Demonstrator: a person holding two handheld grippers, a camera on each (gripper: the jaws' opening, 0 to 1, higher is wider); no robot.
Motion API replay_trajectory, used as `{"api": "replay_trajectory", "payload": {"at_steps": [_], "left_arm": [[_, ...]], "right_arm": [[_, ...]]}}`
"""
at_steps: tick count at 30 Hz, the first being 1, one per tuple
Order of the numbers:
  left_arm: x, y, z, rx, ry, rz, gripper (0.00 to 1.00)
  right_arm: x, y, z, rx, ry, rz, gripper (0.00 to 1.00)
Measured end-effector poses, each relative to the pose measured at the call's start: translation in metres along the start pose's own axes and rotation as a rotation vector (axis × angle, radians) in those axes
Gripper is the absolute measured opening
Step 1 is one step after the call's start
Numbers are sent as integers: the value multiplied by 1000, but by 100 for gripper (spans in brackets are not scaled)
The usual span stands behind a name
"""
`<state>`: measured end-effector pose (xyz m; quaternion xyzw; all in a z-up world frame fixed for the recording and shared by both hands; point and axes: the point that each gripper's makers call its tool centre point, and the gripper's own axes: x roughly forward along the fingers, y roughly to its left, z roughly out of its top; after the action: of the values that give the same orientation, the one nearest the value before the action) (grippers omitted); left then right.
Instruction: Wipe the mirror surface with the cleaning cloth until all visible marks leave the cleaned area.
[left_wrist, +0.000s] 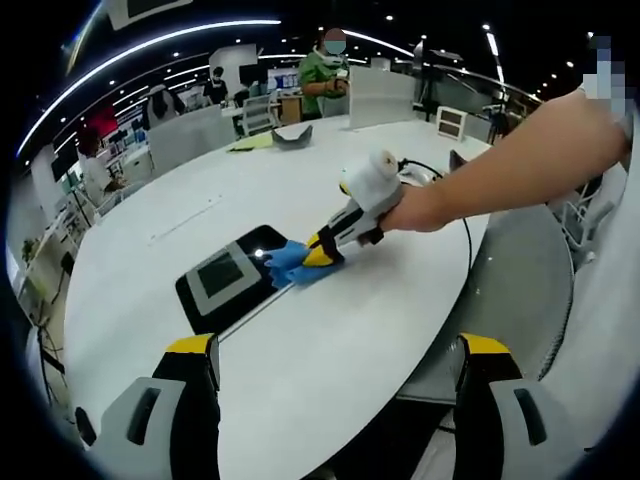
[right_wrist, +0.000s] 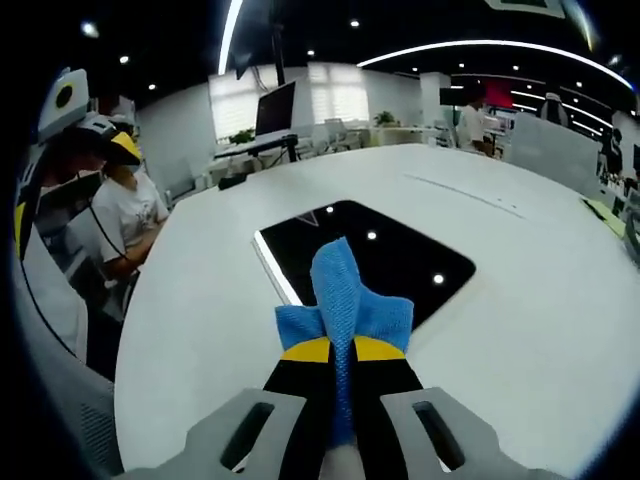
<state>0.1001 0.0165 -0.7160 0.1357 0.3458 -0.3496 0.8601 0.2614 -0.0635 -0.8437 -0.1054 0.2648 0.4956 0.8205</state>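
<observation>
**K:** Blue microfibre cleaning cloth (right_wrist: 345, 300) was clenched between the right gripper (right_wrist: 342, 352) jaws, folded up and sticking out past the yellow tips. Left gripper (left_wrist: 340, 352) hung back off the table edge, jaws spread, holding nothing.

**M:** Where was the mirror?

**K:** Flat on the white round table (left_wrist: 330, 340), towards its middle. In the left gripper view the mirror (left_wrist: 228, 278) sat just left of the cloth, with the cloth at its right corner. In the right gripper view it lay straight ahead, cloth tip over its near edge.

**M:** Surface?

**K:** Dark glass, thin pale rim, reflecting ceiling lights. Couldn't pick marks out from the glare.

**M:** Risks?

**K:** Mirror looked loose on a slick top, so a hard push could slide it with nothing bracing it. Cloth was bunched narrow, so strokes could leave gaps. Glare might hide leftover smears.
</observation>
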Motion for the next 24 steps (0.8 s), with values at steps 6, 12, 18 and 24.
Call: {"api": "replay_trajectory", "payload": {"at_steps": [6,12,18,24], "left_arm": [[5,-1,0,4,1,-3,99],[7,0,-2,18,6,-5,99],[7,3,-2,2,-10,-3,99],[8,4,-6,0,-6,-10,99]], "right_arm": [[0,0,0,11,14,-27,1],[0,-2,0,87,-4,-111,1],[0,-3,0,132,3,-237,1],[1,-4,-1,156,16,-334,1]]}}
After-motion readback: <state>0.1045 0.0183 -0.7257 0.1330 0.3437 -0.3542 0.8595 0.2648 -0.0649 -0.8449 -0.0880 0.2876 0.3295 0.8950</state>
